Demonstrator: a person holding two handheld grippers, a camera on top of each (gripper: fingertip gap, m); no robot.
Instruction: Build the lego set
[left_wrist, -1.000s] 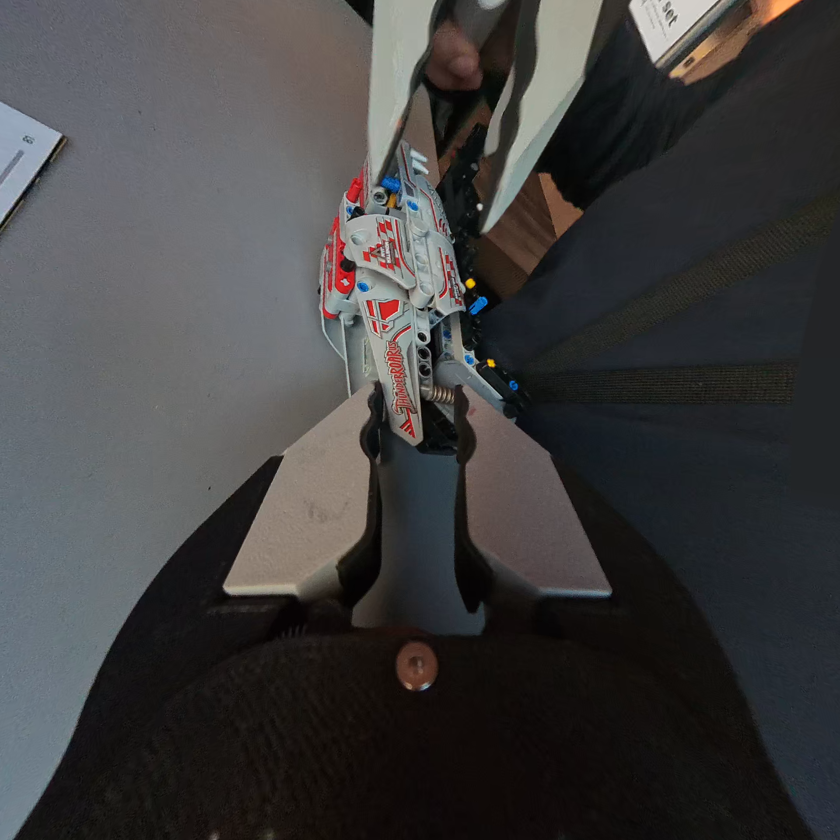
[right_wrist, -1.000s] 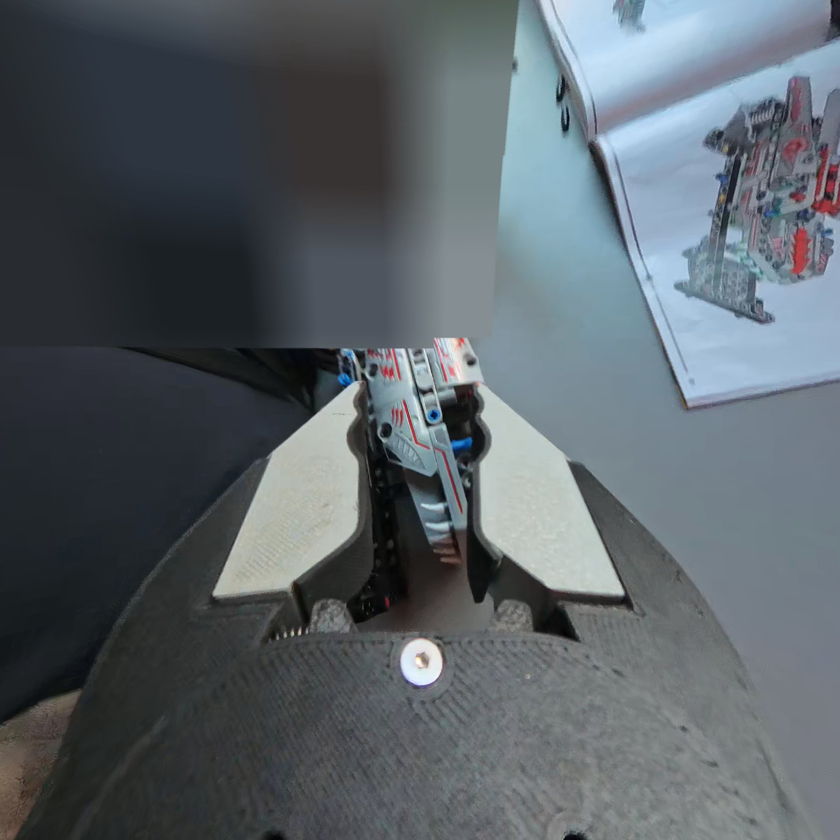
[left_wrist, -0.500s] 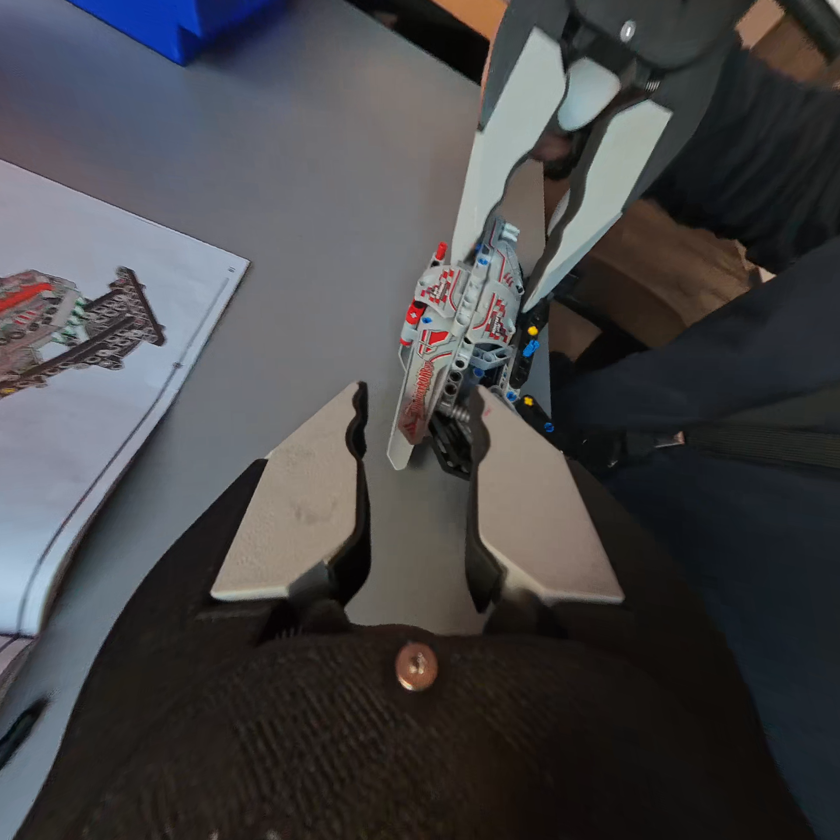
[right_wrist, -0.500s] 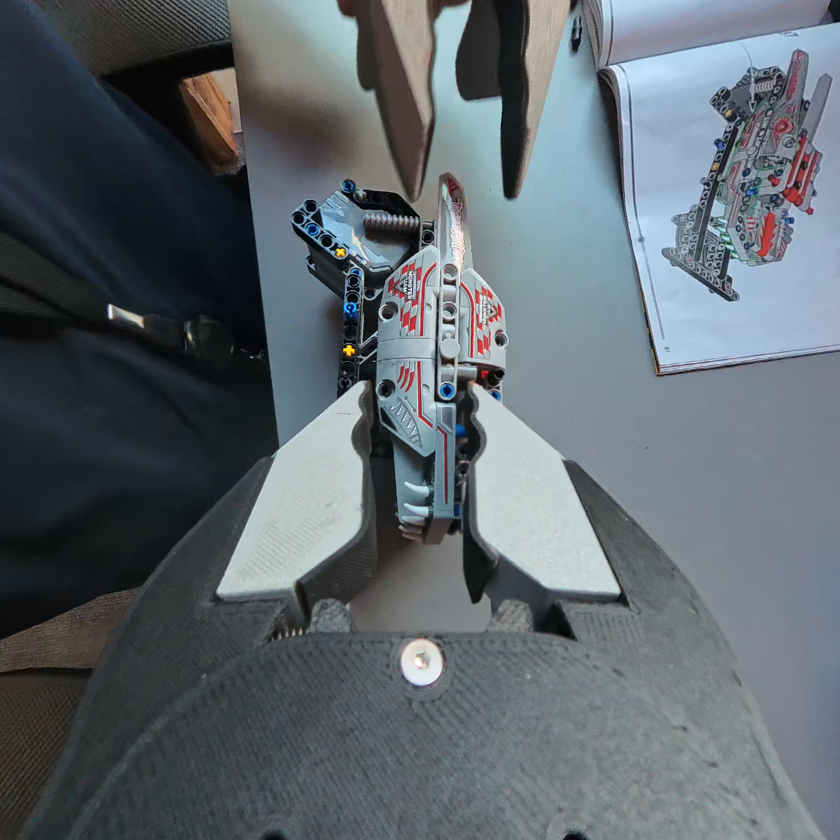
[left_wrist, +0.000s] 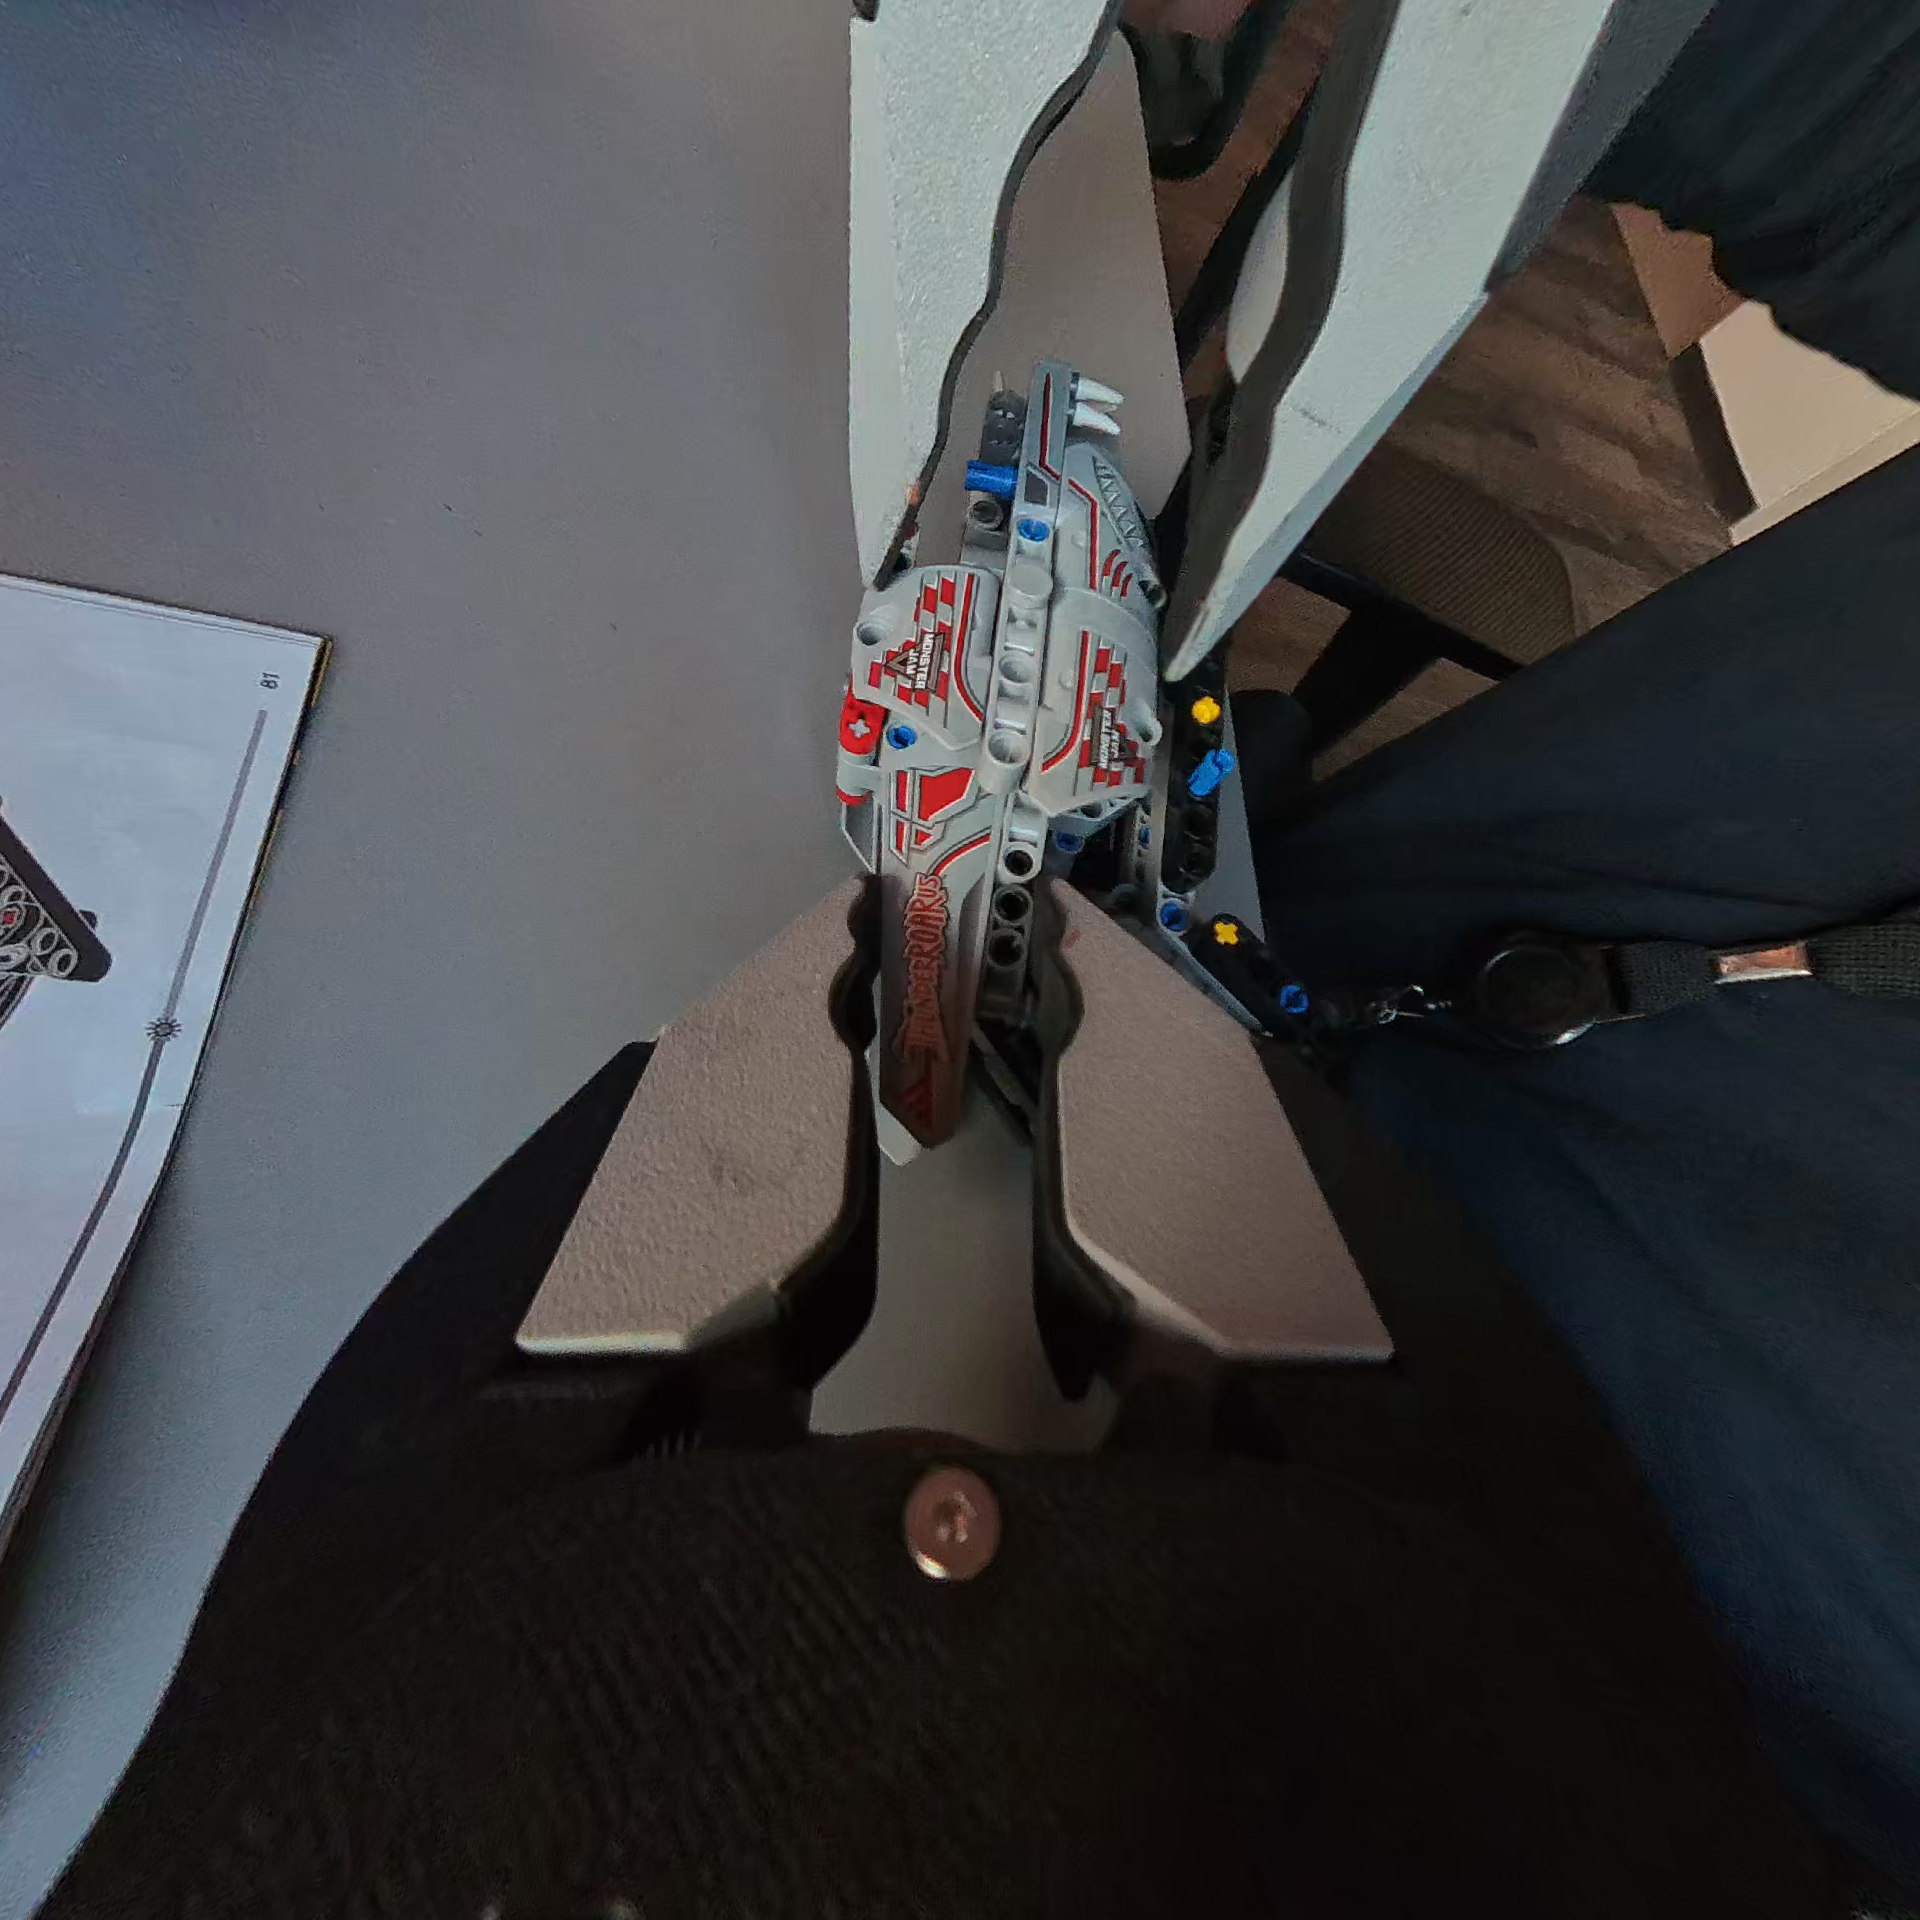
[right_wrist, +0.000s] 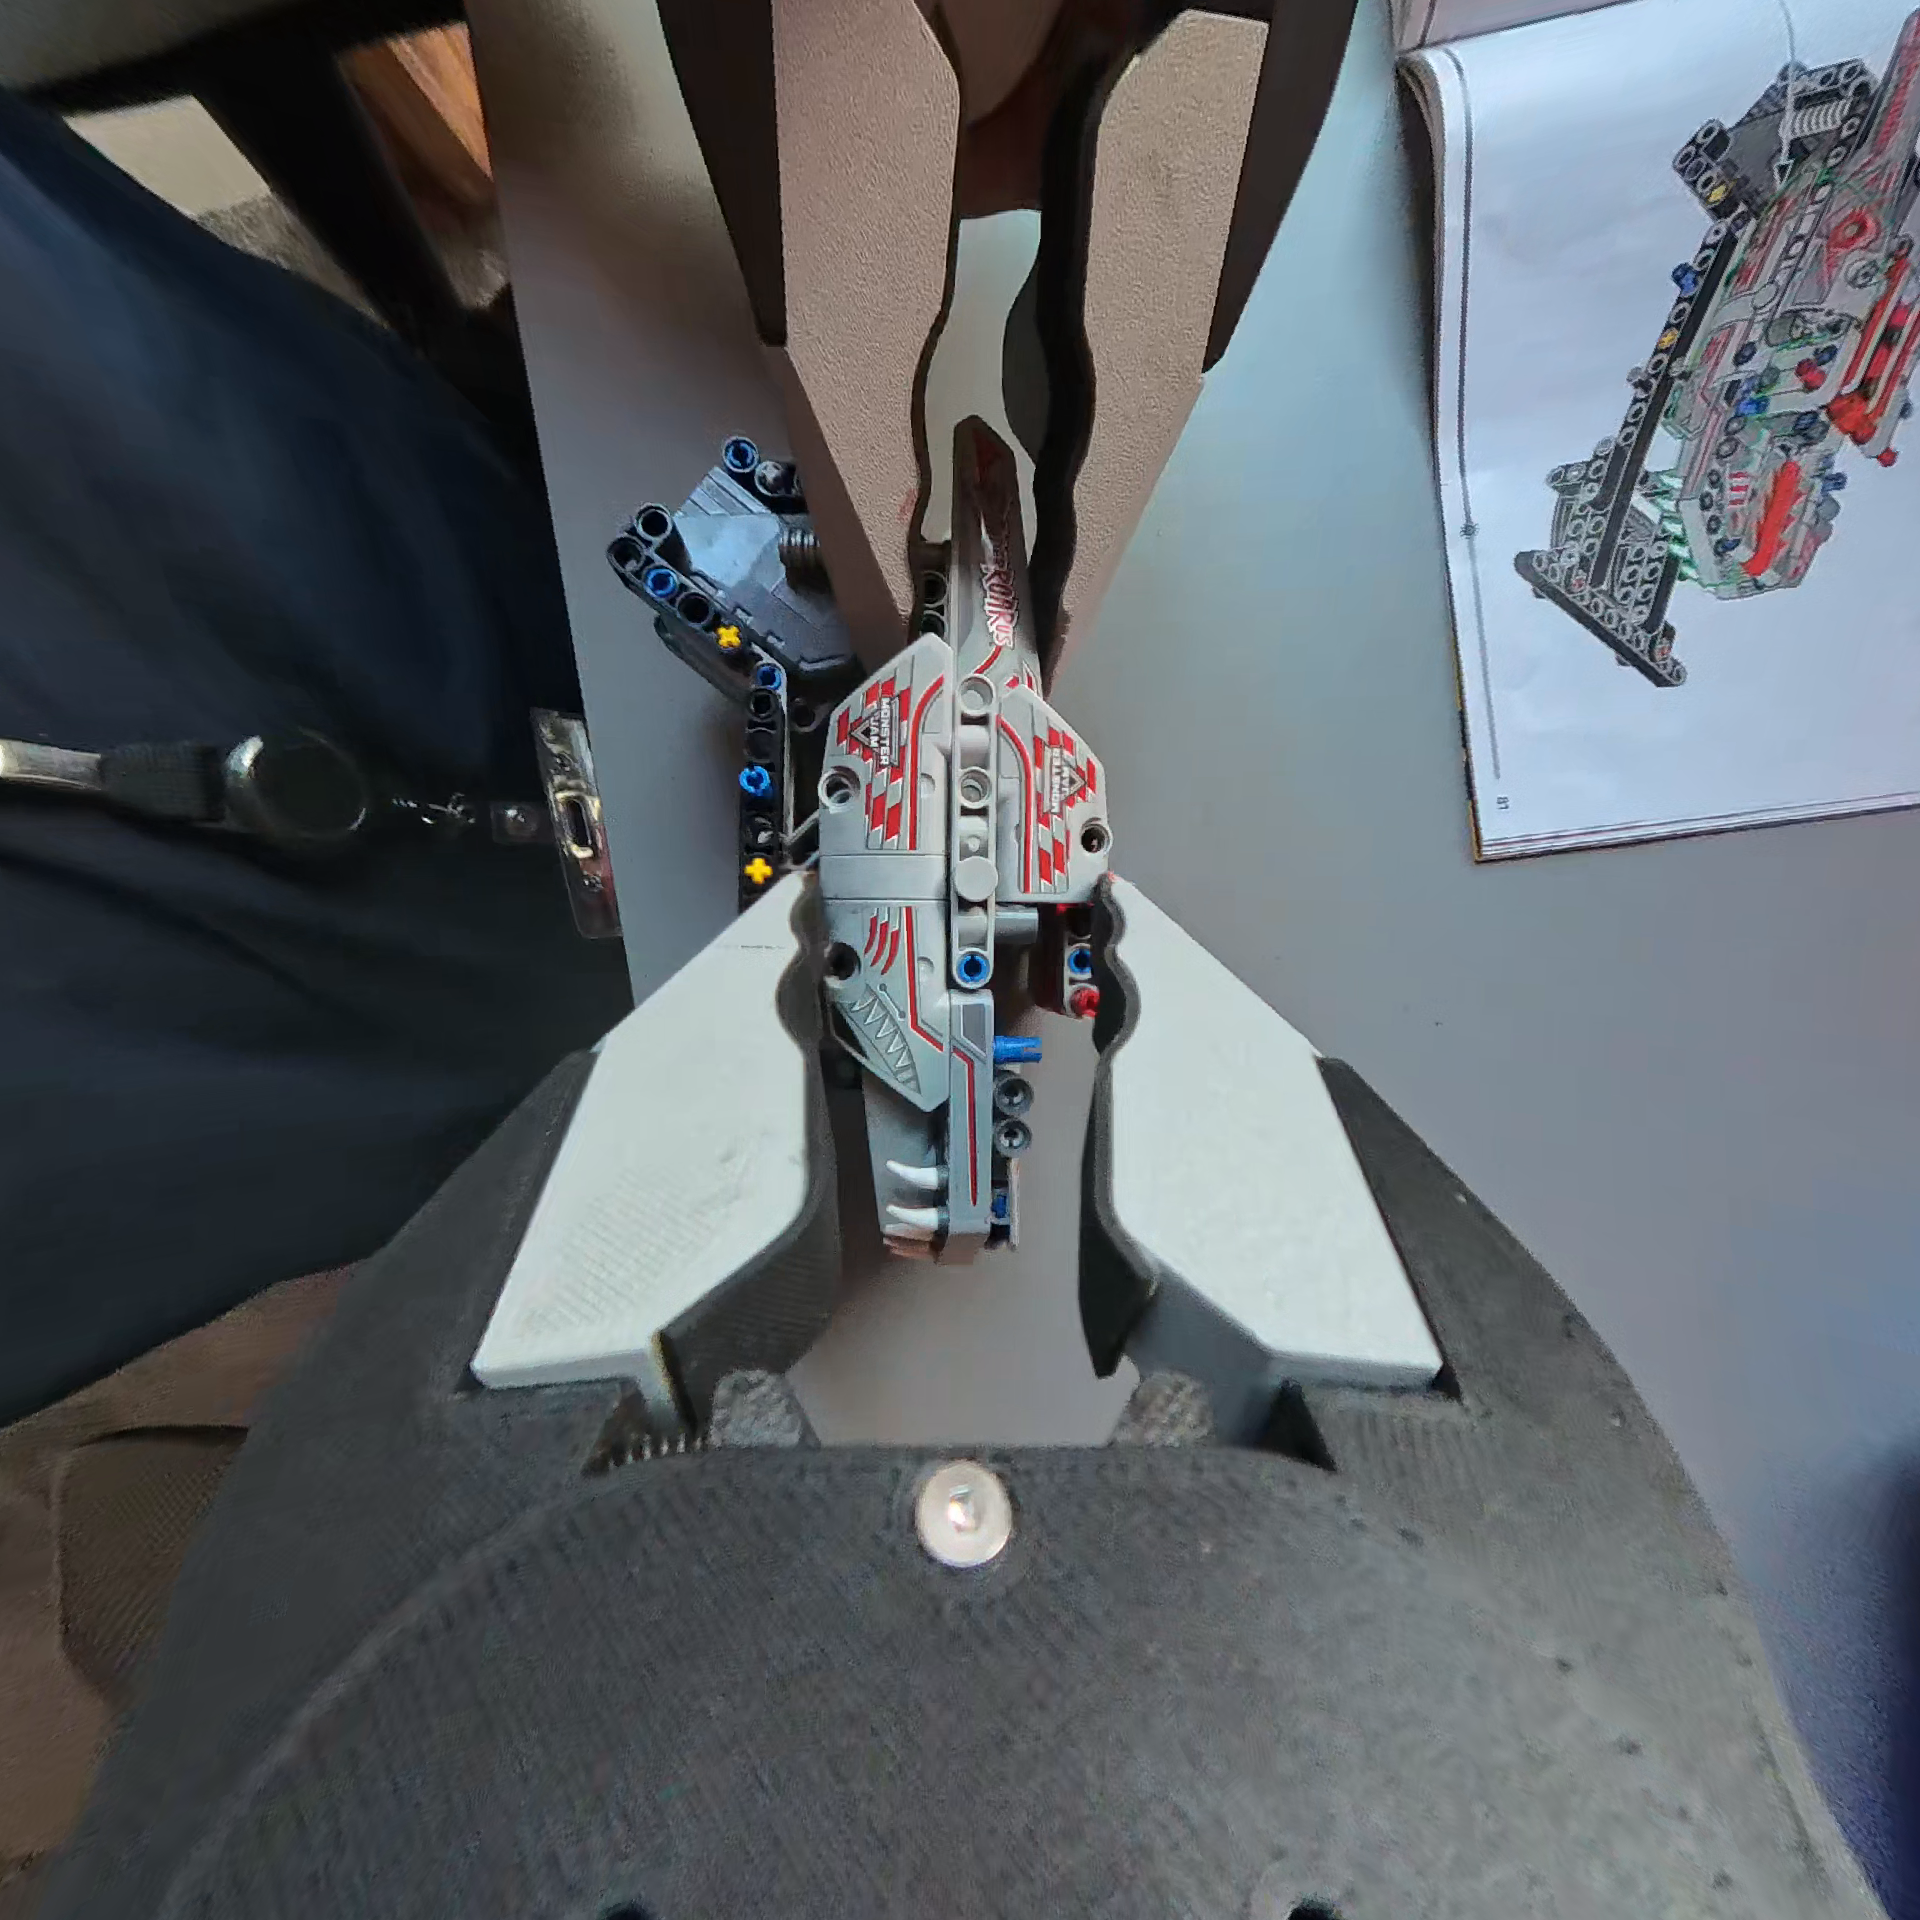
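The lego model (left_wrist: 997, 707) is a grey body with red patterned panels, white teeth at one end, a long tail fin at the other and a black beam frame beside it. It lies at the grey table's (left_wrist: 468, 364) edge. My left gripper (left_wrist: 954, 925) is shut on the tail fin and the black beams next to it. My right gripper (right_wrist: 951, 914) is shut on the toothed head end of the model (right_wrist: 966, 810). The two grippers face each other along the model. The right gripper (left_wrist: 1034, 613) shows at the top of the left wrist view, the left gripper (right_wrist: 977, 623) at the top of the right wrist view.
An open instruction booklet (right_wrist: 1662, 416) lies on the table (right_wrist: 1351, 1039) beside the model; it also shows in the left wrist view (left_wrist: 125, 831). A person in dark clothing (right_wrist: 208, 520) sits at the table edge, with a badge reel (right_wrist: 301, 795) on a strap close to the model. One gripper's finger ends stand about 5 centimetres off the other's.
My left gripper, open and short of the fin half a second ago, has moved forward and closed on it. My right gripper has kept its hold on the head end.
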